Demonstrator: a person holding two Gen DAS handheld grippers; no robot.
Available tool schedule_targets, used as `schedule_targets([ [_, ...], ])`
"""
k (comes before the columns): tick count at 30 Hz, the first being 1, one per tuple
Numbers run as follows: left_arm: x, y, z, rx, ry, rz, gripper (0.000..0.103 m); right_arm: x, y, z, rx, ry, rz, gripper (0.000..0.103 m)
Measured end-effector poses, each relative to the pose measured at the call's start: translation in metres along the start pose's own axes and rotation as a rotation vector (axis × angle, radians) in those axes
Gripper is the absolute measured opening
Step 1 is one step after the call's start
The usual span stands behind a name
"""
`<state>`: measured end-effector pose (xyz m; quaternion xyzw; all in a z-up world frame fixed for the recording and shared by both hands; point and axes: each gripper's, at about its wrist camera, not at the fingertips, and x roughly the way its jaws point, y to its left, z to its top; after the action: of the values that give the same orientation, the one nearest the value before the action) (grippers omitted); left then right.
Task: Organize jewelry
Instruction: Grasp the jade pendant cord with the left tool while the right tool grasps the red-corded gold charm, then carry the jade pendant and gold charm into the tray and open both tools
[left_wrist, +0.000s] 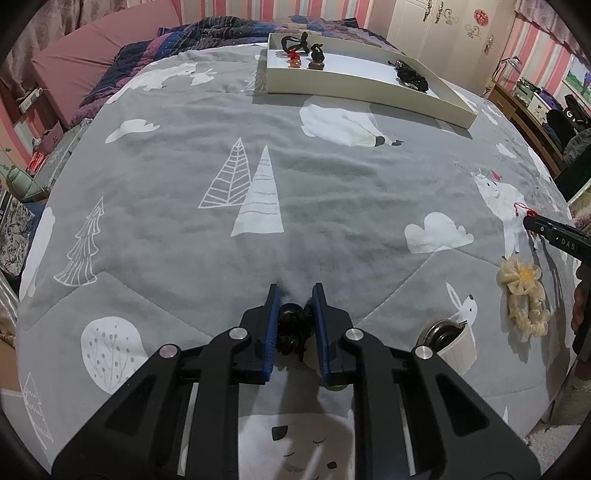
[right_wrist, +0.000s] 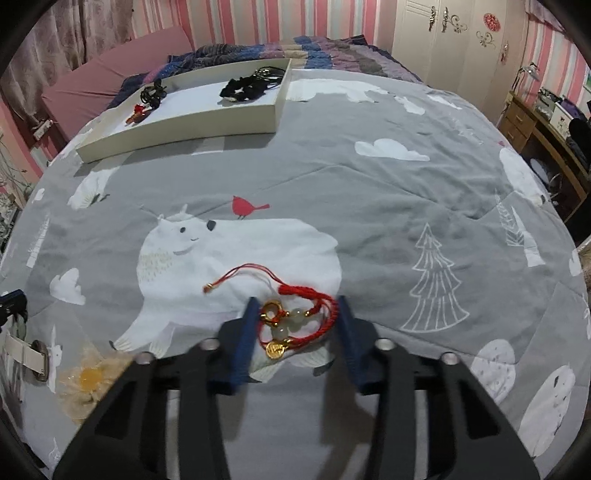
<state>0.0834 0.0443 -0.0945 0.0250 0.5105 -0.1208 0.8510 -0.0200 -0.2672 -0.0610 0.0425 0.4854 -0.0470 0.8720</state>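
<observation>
the black knotted cord (left_wrist: 291, 326) sits low in the middle of the left view, squeezed between the blue pads of the left gripper (left_wrist: 294, 295), with a pale bead under it. in the right view, low and in the middle, a red string bracelet (right_wrist: 295, 321) with gold rings and pale beads lies between the fingers of the right gripper (right_wrist: 297, 306). the fingers are close on both sides, but i cannot tell if they press it. both lie on a grey blanket (left_wrist: 258, 177) with white bears, trees and clouds. near the top, a white tray (left_wrist: 369, 88) holds dark hair ties and small red bits. a cream scrunchie (left_wrist: 522, 299) is at the right edge. the walls have pink stripes.
</observation>
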Motion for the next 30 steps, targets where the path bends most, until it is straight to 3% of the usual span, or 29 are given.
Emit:
schedule_targets([
  [3, 0.001, 0.001, 0.001, 0.001, -0.003, -0.002, 0.015, 0.0, 0.0, 0.001, 0.004, -0.005, 0.007, 0.019],
  [6, 0.001, 0.0, 0.003, 0.003, -0.002, -0.005, 0.015, 0.001, -0.001, 0.002, 0.017, -0.006, 0.018, 0.015],
  [16, 0.005, 0.007, 0.018, -0.019, -0.011, -0.043, 0.014, -0.005, 0.0, 0.02, 0.013, -0.048, 0.034, 0.013],
  [21, -0.002, 0.005, 0.032, -0.013, -0.058, -0.056, 0.014, -0.011, 0.002, 0.035, 0.014, -0.085, 0.042, 0.013],
  [30, -0.005, -0.001, 0.09, -0.001, -0.106, -0.051, 0.013, -0.024, 0.007, 0.082, -0.009, -0.158, 0.037, 0.013],
])
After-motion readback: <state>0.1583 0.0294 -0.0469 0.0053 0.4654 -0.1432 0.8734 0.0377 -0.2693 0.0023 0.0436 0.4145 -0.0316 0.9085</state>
